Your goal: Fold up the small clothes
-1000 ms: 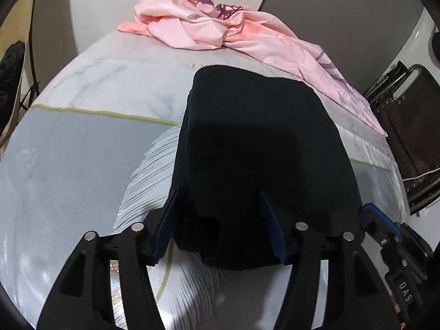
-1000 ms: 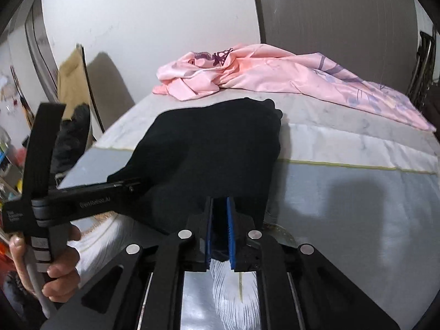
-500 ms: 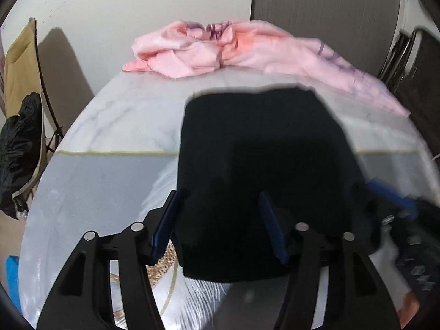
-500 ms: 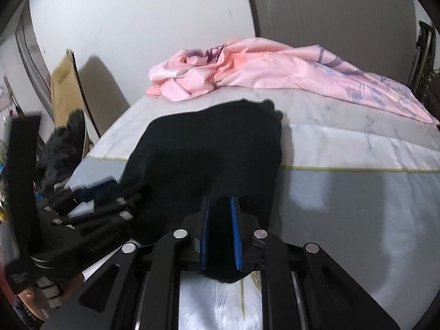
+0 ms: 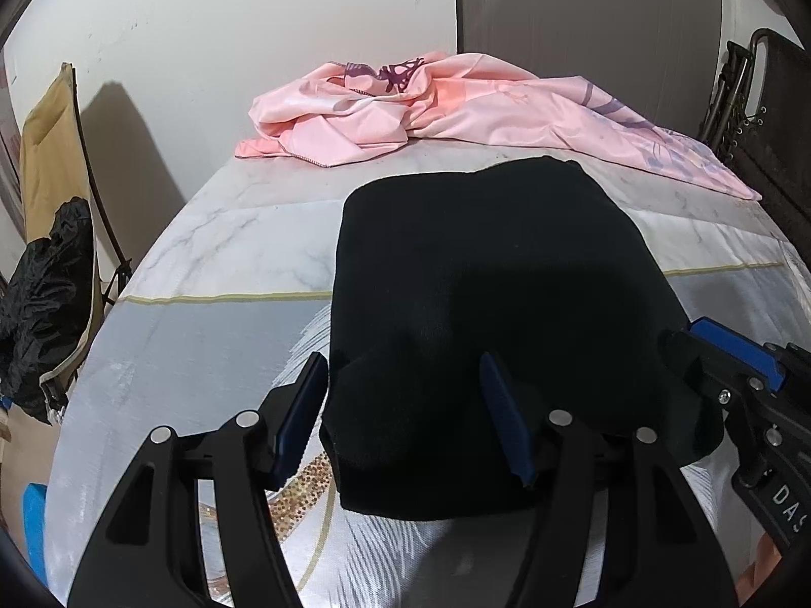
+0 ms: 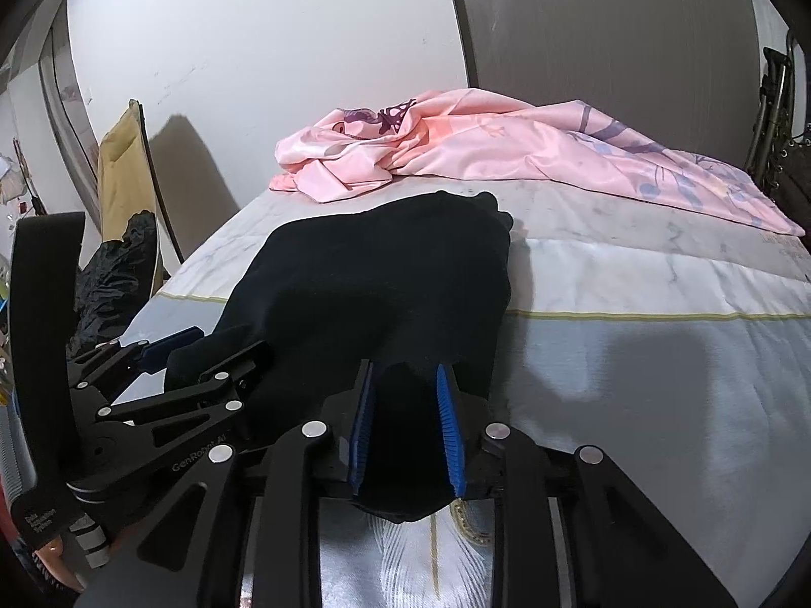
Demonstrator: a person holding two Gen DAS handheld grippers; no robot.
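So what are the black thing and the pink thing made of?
The black garment looks like soft, matte knit fabric, maybe cotton: it soaks up light and slumps thickly. The pink cloth looks thin, smooth and slightly shiny, perhaps satin or polyester, judging by its sharp creases and sheen.

Both grippers, the left gripper point(image 5: 403, 418) and the right gripper point(image 6: 405, 430), are black skeletal frames with cut-out openings, silver round screws at the joints and ribbed blue finger pads point(image 6: 448, 430). White lettering marks the frames.
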